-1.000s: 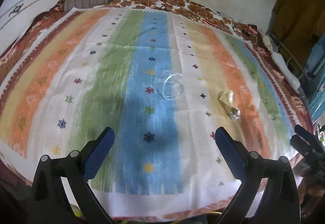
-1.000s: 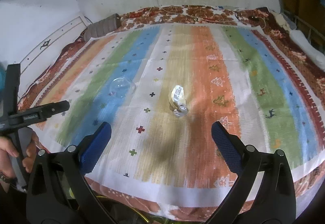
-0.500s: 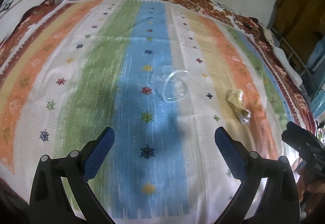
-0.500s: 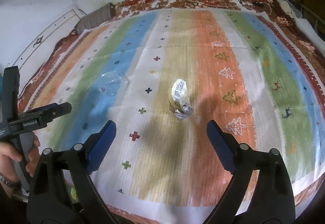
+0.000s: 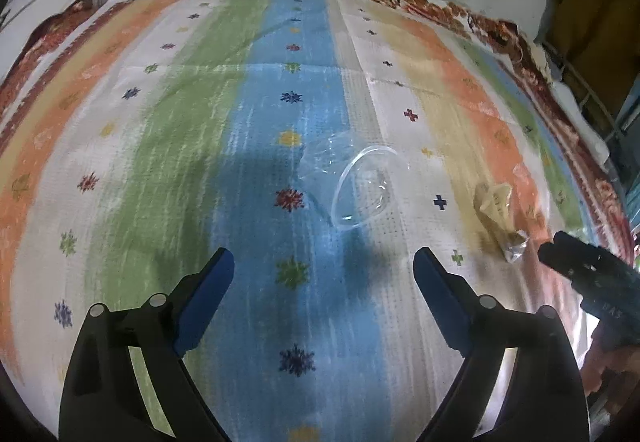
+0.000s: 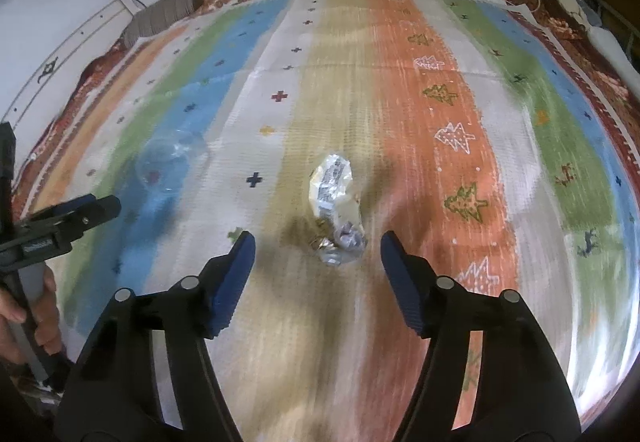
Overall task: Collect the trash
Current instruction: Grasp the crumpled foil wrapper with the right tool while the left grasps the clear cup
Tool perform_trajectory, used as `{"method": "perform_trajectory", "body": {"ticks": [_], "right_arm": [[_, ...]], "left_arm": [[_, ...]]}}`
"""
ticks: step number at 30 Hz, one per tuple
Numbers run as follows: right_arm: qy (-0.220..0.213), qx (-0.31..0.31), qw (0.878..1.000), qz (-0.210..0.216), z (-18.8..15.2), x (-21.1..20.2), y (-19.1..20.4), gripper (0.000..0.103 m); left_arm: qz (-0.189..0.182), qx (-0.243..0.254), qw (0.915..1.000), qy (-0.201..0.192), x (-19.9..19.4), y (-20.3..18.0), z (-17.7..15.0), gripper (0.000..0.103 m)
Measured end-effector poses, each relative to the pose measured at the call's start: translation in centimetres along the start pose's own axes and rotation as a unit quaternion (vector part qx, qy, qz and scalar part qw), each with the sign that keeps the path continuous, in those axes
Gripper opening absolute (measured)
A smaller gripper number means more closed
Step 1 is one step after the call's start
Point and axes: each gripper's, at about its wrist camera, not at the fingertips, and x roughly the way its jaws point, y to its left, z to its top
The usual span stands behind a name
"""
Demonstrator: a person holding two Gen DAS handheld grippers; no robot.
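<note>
bare striped rug (image 6: 420, 161) all round crumpled wrapper (image 6: 334, 197), clear cup (image 5: 360, 189) well apart

A clear glossy plastic cup (image 5: 362, 187) and crinkled shiny foil wrapper (image 6: 334, 197) lie on the matt, coarse-woven striped cloth bedspread (image 6: 400, 145).

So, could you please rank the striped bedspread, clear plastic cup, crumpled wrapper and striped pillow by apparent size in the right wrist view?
1. Striped bedspread, by far.
2. Crumpled wrapper.
3. Clear plastic cup and striped pillow look alike; the pillow lies much farther away, so unranked.
</note>
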Motion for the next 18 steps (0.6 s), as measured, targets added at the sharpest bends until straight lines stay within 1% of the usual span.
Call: {"method": "perform_trajectory", "body": {"ticks": [1, 4, 6, 7, 8, 10, 11, 12, 13, 14, 15, 16, 17, 18], "right_arm": [[0.003, -0.001, 1.0, 0.0, 0.0, 0.3, -0.1, 0.054], [0.014, -0.002, 1.0, -0.003, 0.2, 1.8, -0.3, 0.053], [0.019, -0.005, 1.0, -0.005, 0.3, 2.5, -0.3, 0.05], [0.021, -0.007, 1.0, -0.006, 0.3, 2.8, -0.3, 0.047], [0.022, -0.012, 1.0, -0.007, 0.4, 3.2, -0.1, 0.045], [0.024, -0.021, 0.999, -0.01, 0.5, 3.7, 0.2, 0.04], [0.026, -0.026, 0.999, -0.011, 0.6, 4.1, 0.3, 0.038], [0.028, -0.028, 0.999, -0.013, 0.6, 4.4, 0.4, 0.034], [0.029, -0.029, 0.999, -0.015, 0.7, 4.5, 0.4, 0.031], [0.029, -0.027, 0.999, -0.017, 0.7, 4.7, 0.3, 0.029], [0.028, -0.027, 0.999, -0.017, 0.7, 4.7, 0.3, 0.025], [0.028, -0.03, 0.999, -0.019, 0.7, 4.7, 0.3, 0.023], [0.026, -0.033, 0.999, -0.019, 0.7, 4.7, 0.5, 0.021], [0.025, -0.037, 0.999, -0.019, 0.7, 4.6, 0.5, 0.018]], "left_arm": [[0.005, 0.005, 1.0, 0.003, 0.5, -0.2, 0.1, 0.083], [0.007, 0.011, 0.9999, 0.009, 1.6, -0.5, 0.3, 0.081], [0.012, 0.014, 0.9998, 0.004, 2.0, -0.7, 0.6, 0.08], [0.012, 0.012, 0.9999, 0.001, 2.1, -0.7, 0.8, 0.077], [0.007, 0.005, 1.0, -0.004, 2.4, -0.7, 1.1, 0.068], [-0.001, 0.001, 1.0, -0.004, 2.8, -0.9, 1.6, 0.06], [0.002, 0.007, 0.9999, -0.007, 3.1, -1.1, 1.9, 0.059], [0.004, 0.016, 0.9998, -0.009, 3.3, -1.4, 2.1, 0.058], [0.006, 0.022, 0.9997, -0.009, 3.6, -1.6, 2.2, 0.051], [0.013, 0.028, 0.9995, -0.01, 3.9, -1.7, 2.3, 0.038], [0.016, 0.024, 0.9995, -0.012, 4.1, -1.6, 2.3, 0.03], [0.018, 0.013, 0.9996, -0.016, 4.1, -1.2, 2.3, 0.012], [0.013, -0.008, 0.9997, -0.018, 4.1, -0.6, 2.3, 0.004], [0.005, -0.021, 0.9997, -0.015, 4.1, -0.3, 2.3, 0.004]]}}
